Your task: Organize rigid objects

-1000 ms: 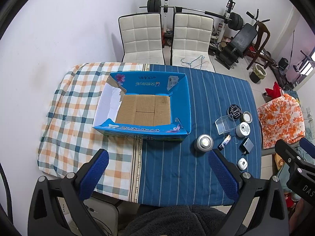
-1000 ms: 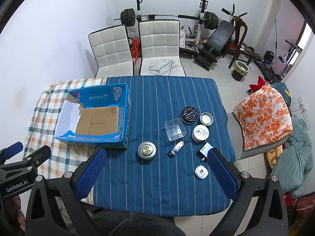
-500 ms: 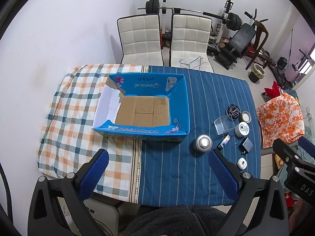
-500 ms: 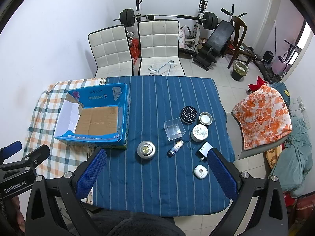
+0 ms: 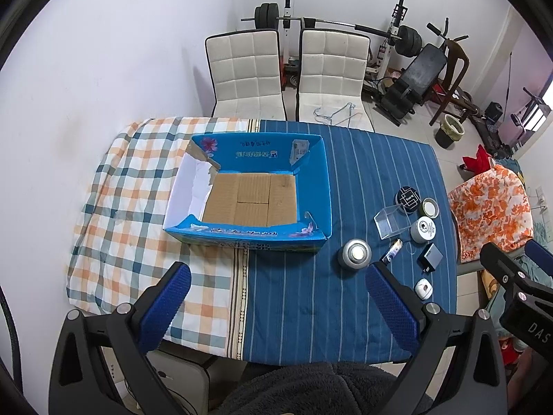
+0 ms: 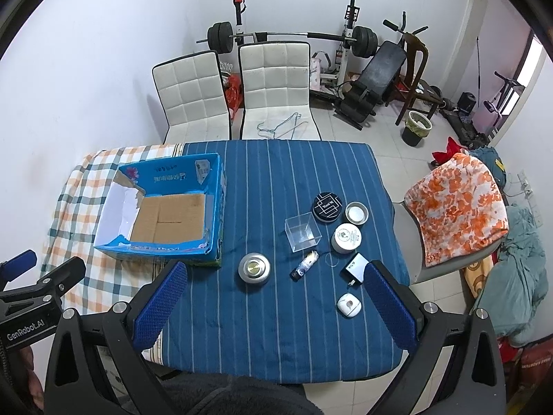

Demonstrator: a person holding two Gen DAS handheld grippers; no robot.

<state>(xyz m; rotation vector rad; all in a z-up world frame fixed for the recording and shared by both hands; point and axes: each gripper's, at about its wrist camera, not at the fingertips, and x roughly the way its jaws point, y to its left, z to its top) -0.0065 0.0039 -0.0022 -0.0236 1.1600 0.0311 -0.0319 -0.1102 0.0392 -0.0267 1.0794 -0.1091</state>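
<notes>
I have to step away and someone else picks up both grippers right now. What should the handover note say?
Left gripper: open, empty, held above the near table edge.
Right gripper: open, empty, also hovering over the near edge.
Blue cardboard box: on the table's left part, nothing inside.
All items sit loose on the blue striped cloth right of the box: silver round tin, clear plastic box, black round tin, small open tin, white jar, small tube, charger, white earbud case.
Done: nothing.
Left: presumably move every item into the box.
</notes>
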